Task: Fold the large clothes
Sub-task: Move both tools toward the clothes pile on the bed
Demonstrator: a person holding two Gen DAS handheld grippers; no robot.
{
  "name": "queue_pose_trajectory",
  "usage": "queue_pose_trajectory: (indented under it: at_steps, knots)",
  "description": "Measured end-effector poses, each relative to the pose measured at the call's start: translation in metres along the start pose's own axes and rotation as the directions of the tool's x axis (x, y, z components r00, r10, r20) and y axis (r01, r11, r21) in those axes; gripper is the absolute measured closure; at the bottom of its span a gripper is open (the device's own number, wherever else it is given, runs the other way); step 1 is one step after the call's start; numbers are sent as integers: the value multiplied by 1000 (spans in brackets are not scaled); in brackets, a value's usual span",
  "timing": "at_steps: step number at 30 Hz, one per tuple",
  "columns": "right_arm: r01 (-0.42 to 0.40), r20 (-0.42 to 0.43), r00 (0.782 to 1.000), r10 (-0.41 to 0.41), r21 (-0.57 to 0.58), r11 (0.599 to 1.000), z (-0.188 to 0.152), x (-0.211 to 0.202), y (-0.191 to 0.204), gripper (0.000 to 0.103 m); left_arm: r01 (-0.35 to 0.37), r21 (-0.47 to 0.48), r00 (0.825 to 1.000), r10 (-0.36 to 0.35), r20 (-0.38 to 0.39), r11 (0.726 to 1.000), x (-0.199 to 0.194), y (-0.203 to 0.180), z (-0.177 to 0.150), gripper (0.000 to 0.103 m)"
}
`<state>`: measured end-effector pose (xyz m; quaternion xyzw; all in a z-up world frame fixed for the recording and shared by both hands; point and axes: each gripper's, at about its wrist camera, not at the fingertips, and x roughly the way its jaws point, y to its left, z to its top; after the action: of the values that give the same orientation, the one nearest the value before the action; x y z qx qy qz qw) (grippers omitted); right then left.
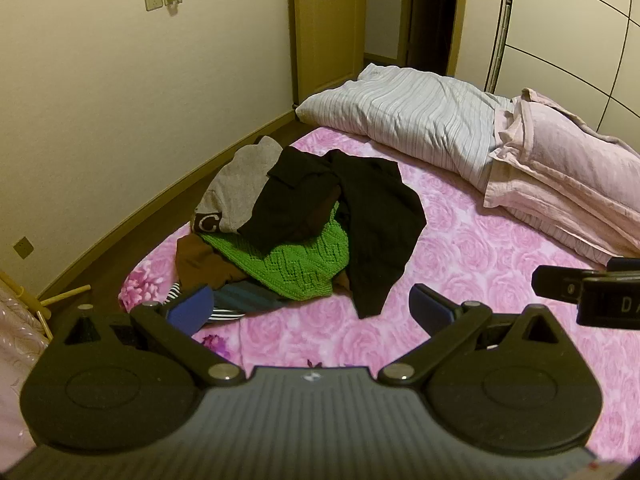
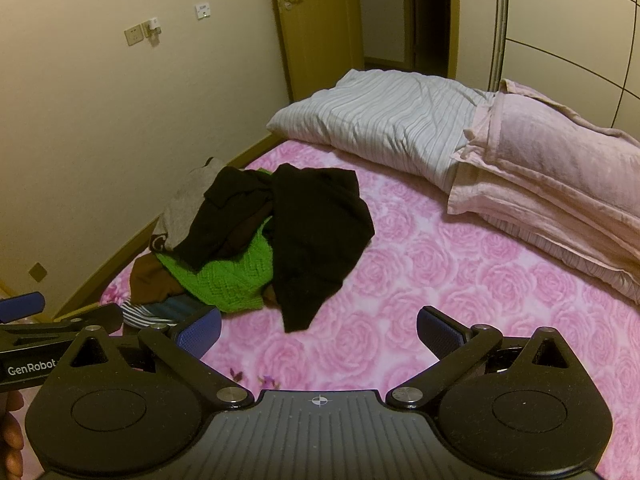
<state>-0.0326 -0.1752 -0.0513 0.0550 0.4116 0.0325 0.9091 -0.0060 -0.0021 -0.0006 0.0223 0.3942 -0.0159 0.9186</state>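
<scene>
Hovering grippers: both claws hung above a bed, touching no cloth.
Left gripper (image 1: pixel 310 306): jaws spread wide and empty at the bottom of the left wrist view, its blue pads (image 1: pixel 192 304) just short of the near edge of the clothes.
Right gripper (image 2: pixel 318 330): jaws likewise spread wide and empty at the bottom of the right wrist view, over bare sheet.
Clothes pile (image 1: pixel 288 224): a loose heap lay at centre left of both views, near the left edge of the bed.
Top of pile: a black garment (image 1: pixel 376 224) draped over it, one corner trailing down onto the sheet toward the lower centre.
Under it: a green knit (image 1: pixel 296 260), a grey garment (image 1: pixel 240 184) at the upper left of the heap, brown cloth (image 1: pixel 200 260), and a striped piece (image 2: pixel 140 314) at the near edge.
Bed sheet (image 1: pixel 460 264): pink with a rose pattern; open sheet lay to the right of the pile and in front of it.
Far edge: a striped quilt (image 1: pixel 416 120) and a pink blanket (image 1: pixel 568 168) were bunched across the upper right, closing off that side.
Left edge: a strip of dark floor (image 1: pixel 132 236) ran between the bed and the cream wall (image 1: pixel 100 100).
Background: a wooden door (image 1: pixel 324 28) stood at upper centre.
Person: fingers (image 2: pixel 10 436) showed at the lower left edge of the right wrist view.
</scene>
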Motion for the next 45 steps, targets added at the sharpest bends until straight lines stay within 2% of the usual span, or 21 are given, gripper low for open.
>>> queue_pose_trajectory:
  at_steps: [25, 29, 37, 45]
  knots:
    - [3, -2, 1000, -3, 1, 1000, -10, 0, 0, 2, 9, 3, 1000, -9, -7, 1000, 1, 12, -10, 1]
    - [12, -6, 1000, -12, 0, 1000, -21, 3, 15, 2, 13, 7, 1000, -13, -13, 1000, 3, 16, -8, 1]
    - [37, -13, 999, -37, 13, 999, -13, 9, 26, 2, 34, 26, 999, -33, -25, 999, 11, 26, 1, 1]
    - [85, -25, 996, -84, 61, 995, -12, 14, 31, 2, 85, 86, 995, -80, -56, 993, 29, 35, 6, 1]
